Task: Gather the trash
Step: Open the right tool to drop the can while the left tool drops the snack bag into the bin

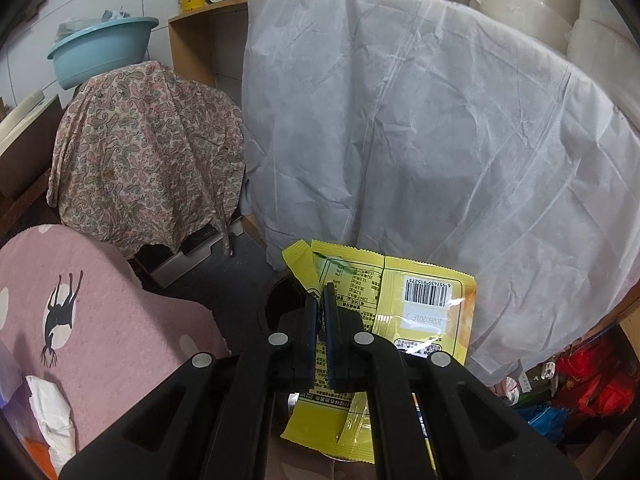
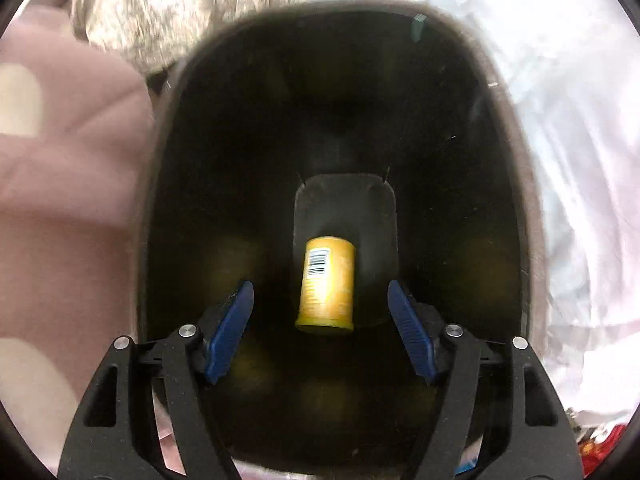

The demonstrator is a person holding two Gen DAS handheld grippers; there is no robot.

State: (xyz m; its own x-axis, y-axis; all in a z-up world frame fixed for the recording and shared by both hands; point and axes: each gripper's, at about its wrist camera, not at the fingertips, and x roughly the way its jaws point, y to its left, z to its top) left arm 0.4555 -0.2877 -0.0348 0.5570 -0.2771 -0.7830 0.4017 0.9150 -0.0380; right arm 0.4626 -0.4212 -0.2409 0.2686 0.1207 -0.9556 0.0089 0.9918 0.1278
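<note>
Left hand-held gripper (image 1: 321, 304) clamped on crinkly yellow wrapper (image 1: 400, 308)

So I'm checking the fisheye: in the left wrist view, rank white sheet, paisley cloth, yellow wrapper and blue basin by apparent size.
1. white sheet
2. paisley cloth
3. yellow wrapper, though nearness to the camera inflates it
4. blue basin

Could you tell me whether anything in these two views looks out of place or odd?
Nothing looks spilled or damaged. The yellow can lies on its side at the bottom of the bin, below the open right claw, and the left claw pinches a creased yellow wrapper.
</note>
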